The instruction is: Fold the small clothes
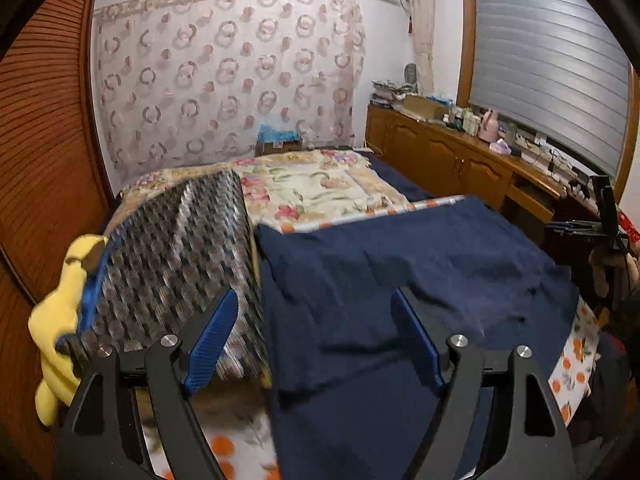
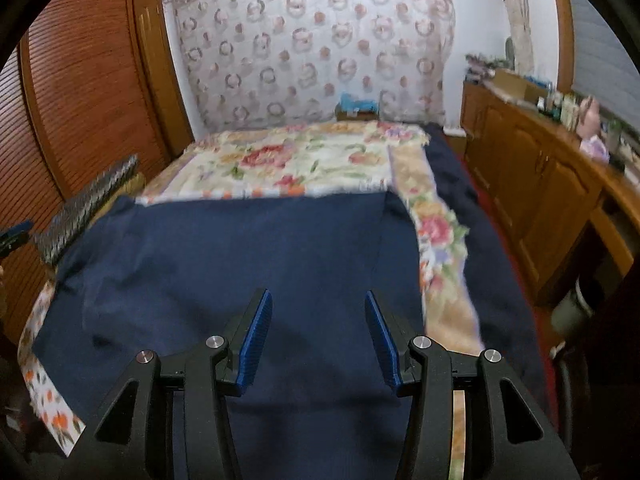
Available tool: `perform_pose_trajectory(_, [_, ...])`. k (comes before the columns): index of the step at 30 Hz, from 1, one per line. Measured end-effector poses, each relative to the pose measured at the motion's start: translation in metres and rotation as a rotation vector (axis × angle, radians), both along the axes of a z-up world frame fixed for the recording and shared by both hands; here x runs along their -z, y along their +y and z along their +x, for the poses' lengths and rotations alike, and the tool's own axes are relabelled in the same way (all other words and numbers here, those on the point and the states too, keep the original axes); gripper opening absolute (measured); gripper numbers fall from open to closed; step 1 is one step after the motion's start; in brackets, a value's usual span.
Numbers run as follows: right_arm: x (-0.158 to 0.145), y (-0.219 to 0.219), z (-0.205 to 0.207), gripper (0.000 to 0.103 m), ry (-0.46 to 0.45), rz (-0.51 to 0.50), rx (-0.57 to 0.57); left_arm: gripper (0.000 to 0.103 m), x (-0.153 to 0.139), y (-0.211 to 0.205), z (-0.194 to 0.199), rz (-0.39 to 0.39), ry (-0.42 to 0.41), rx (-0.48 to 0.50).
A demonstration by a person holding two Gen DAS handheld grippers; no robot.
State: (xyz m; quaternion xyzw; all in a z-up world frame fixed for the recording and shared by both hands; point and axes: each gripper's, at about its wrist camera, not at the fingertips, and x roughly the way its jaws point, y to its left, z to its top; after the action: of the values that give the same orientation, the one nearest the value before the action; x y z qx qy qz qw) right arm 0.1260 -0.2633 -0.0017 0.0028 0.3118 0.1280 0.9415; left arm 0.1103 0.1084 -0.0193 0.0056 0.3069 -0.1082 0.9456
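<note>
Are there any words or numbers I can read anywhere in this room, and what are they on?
None can be read.
The bottles on the wooden counter may have labels, but they are too small and blurred.
The cardboard box by the curtain shows no legible print.
The navy cloth and floral bedspread carry only patterns, no letters.

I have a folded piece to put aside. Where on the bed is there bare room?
The floral quilt beyond the navy garment lies bare up to the small box at the curtained wall. The left edge is crowded by the woven box and yellow cloth.
</note>
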Motion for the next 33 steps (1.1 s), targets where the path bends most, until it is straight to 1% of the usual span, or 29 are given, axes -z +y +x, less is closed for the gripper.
perform_pose_trajectory(1, [0.003,-0.003,-0.003,0.054,0.017,-0.010,0.000,0.080,0.004,-0.001,-0.002,-0.008,0.008,0.004])
perform_pose_trajectory(2, [0.006,-0.007,-0.007,0.062,0.034,-0.016,0.003,0.080,0.011,-0.004,-0.006,-0.025,0.022,0.014])
perform_pose_trajectory(3, [0.010,-0.013,-0.007,0.064,0.047,-0.019,0.012,0.080,0.015,-0.006,-0.007,-0.034,0.032,0.019])
perform_pose_trajectory(5, [0.013,-0.022,-0.005,0.064,0.070,-0.026,0.036,0.080,0.028,-0.010,-0.011,-0.042,0.061,0.026])
perform_pose_trajectory(7, [0.013,-0.032,-0.001,0.064,0.079,-0.060,0.093,0.080,0.040,-0.012,-0.012,-0.030,0.085,0.013])
perform_pose_trajectory(8, [0.012,-0.038,0.001,0.064,0.086,-0.058,0.106,0.080,0.046,-0.013,-0.011,-0.026,0.098,0.004])
perform_pose_trajectory(11, [0.010,-0.049,0.008,0.064,0.104,-0.024,0.106,0.080,0.059,-0.014,-0.009,-0.016,0.153,-0.020])
perform_pose_trajectory(13, [0.010,-0.048,0.014,0.064,0.113,-0.036,0.093,0.080,0.065,-0.014,-0.009,-0.014,0.177,-0.028])
perform_pose_trajectory(17, [0.008,-0.047,0.021,0.064,0.098,-0.077,0.099,0.080,0.070,-0.013,-0.010,-0.012,0.196,-0.047])
perform_pose_trajectory(20, [0.006,-0.051,0.020,0.064,0.096,-0.083,0.101,0.080,0.074,-0.008,-0.010,-0.021,0.212,-0.066])
perform_pose_trajectory(22, [0.003,-0.055,0.020,0.064,0.096,-0.096,0.104,0.080,0.075,-0.007,-0.009,-0.030,0.212,-0.068])
perform_pose_trajectory(23, [0.003,-0.049,0.014,0.064,0.095,-0.109,0.106,0.080,0.074,-0.006,-0.009,-0.035,0.209,-0.068])
perform_pose_trajectory(25, [0.003,-0.047,0.017,0.064,0.093,-0.122,0.107,0.079,0.072,-0.002,-0.008,-0.054,0.197,-0.064])
perform_pose_trajectory(27, [0.002,-0.050,0.022,0.064,0.095,-0.112,0.105,0.067,0.070,0.005,-0.007,-0.080,0.185,-0.065])
perform_pose_trajectory(28, [0.001,-0.051,0.022,0.064,0.095,-0.110,0.105,0.059,0.068,0.005,-0.006,-0.094,0.183,-0.068])
perform_pose_trajectory(29, [0.003,-0.047,0.020,0.064,0.093,-0.115,0.105,0.053,0.066,0.006,-0.004,-0.100,0.181,-0.070])
perform_pose_trajectory(31, [0.004,-0.045,0.014,0.064,0.091,-0.124,0.107,0.045,0.065,0.005,-0.001,-0.099,0.179,-0.072])
perform_pose_trajectory(33, [0.002,-0.048,0.014,0.064,0.092,-0.122,0.107,0.044,0.065,0.005,0.005,-0.097,0.193,-0.079])
